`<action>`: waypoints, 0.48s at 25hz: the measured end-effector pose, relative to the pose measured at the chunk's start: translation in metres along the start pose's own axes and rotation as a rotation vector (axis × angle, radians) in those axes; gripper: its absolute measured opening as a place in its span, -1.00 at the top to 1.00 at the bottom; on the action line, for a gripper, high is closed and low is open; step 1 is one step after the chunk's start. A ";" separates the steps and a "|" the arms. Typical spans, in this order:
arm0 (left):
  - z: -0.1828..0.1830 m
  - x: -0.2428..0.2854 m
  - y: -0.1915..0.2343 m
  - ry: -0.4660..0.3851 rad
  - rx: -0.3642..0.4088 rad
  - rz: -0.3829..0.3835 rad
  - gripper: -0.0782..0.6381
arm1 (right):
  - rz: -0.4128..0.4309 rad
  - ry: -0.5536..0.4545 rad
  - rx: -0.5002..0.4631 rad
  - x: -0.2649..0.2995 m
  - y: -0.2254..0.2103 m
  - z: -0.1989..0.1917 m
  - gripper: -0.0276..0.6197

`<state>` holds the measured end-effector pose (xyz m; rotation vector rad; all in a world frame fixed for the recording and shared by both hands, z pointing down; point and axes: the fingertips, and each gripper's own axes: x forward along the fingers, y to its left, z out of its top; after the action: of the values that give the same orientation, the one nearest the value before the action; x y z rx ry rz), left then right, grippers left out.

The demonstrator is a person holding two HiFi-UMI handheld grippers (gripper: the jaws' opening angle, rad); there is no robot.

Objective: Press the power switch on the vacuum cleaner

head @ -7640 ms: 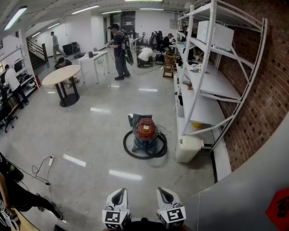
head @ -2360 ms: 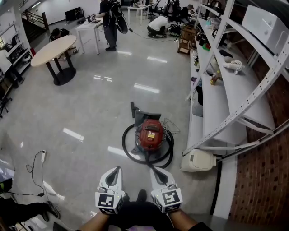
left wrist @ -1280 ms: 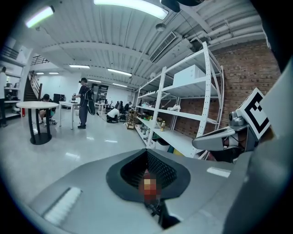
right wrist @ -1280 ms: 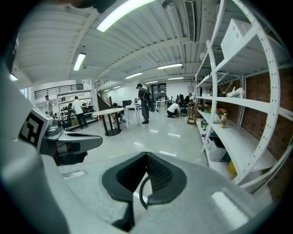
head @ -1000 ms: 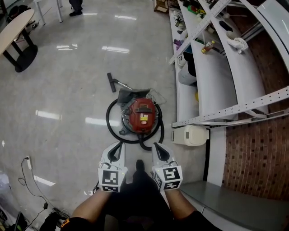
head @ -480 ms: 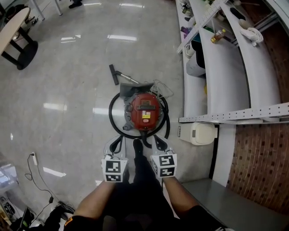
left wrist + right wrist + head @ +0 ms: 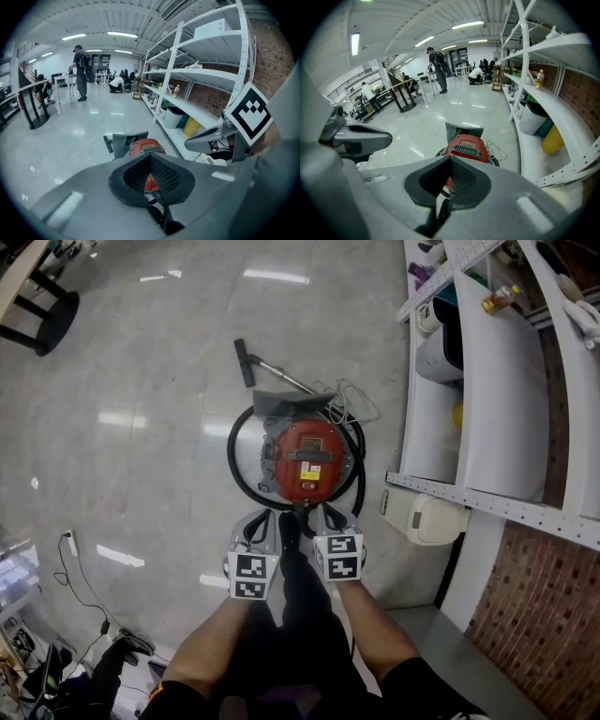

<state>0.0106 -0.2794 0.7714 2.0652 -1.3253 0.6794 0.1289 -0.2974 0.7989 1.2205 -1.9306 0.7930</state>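
Observation:
The vacuum cleaner (image 7: 307, 457) is a red drum on the grey floor, ringed by its black hose (image 7: 239, 470). It also shows beyond the jaws in the left gripper view (image 7: 146, 146) and the right gripper view (image 7: 466, 147). A dark grille panel sits on its top; I cannot pick out the switch. My left gripper (image 7: 260, 517) and right gripper (image 7: 328, 514) hang side by side just short of the drum's near edge, above the floor. Both are shut with nothing between the jaws, as the left gripper view (image 7: 150, 155) and right gripper view (image 7: 450, 159) show.
White shelving (image 7: 497, 381) runs along the right, with a white lidded box (image 7: 427, 518) on the floor beside the vacuum. The wand and nozzle (image 7: 246, 362) lie beyond the drum. A power strip and cable (image 7: 70, 545) lie at left. My shoe (image 7: 288, 526) is between the grippers.
The person has walked up to the vacuum. It has gone from far across the floor to right under the grippers, and the view now looks steeply down on it.

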 end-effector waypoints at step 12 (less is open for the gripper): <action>-0.043 0.073 0.018 0.127 -0.056 0.019 0.74 | 0.020 0.209 0.002 0.100 -0.026 -0.056 0.94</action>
<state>0.0168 -0.3005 0.8556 1.9342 -1.2790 0.7599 0.1358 -0.3116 0.9155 1.0751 -1.7747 0.8969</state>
